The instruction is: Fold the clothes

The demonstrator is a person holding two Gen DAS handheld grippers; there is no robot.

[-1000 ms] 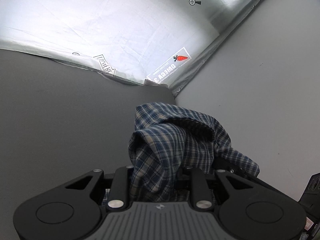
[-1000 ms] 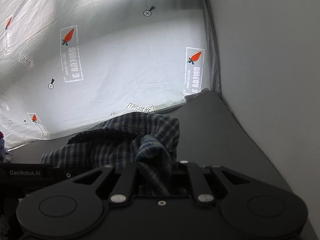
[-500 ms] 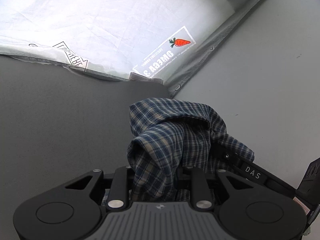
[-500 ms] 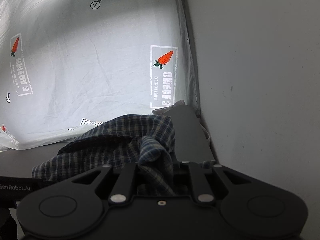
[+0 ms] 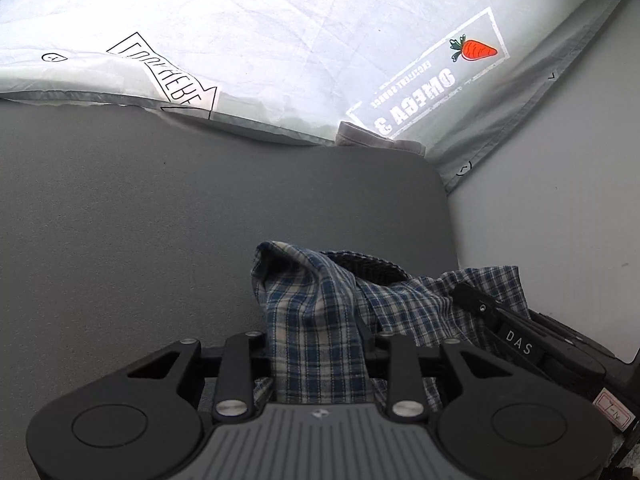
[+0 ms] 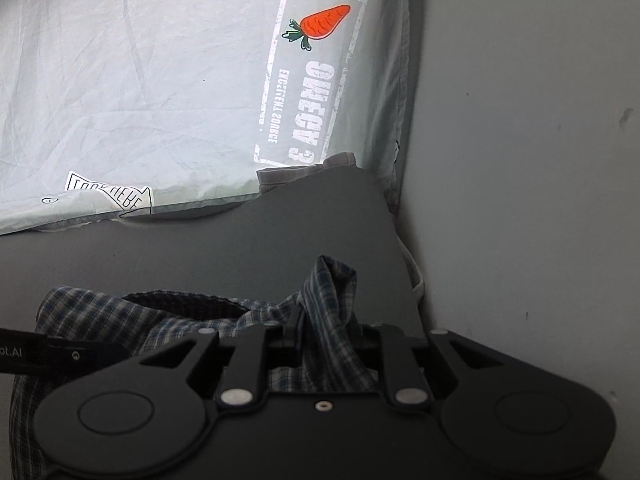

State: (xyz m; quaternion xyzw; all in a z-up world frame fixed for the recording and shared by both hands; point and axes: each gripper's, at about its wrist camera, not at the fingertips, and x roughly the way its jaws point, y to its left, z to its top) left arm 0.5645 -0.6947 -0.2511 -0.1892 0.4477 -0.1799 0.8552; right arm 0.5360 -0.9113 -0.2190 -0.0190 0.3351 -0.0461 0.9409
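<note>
Two handheld grippers each pinch a bunch of one blue plaid garment (image 5: pixel 320 320). Cloth is clamped between the closed jaws of the left gripper (image 5: pixel 320 360), and the right gripper (image 6: pixel 326 344) nips a peaked fold the same way. Between them the fabric sags, a dark ribbed band showing at its opening, just above a grey mat (image 5: pixel 140 220). Both tools tilt forward, side by side, close together. Beyond the mat hangs a pale printed sheet (image 6: pixel 140 80). Judging by this, the garment is being carried or spread; laying it flat would call for drawing the grippers apart.
</note>
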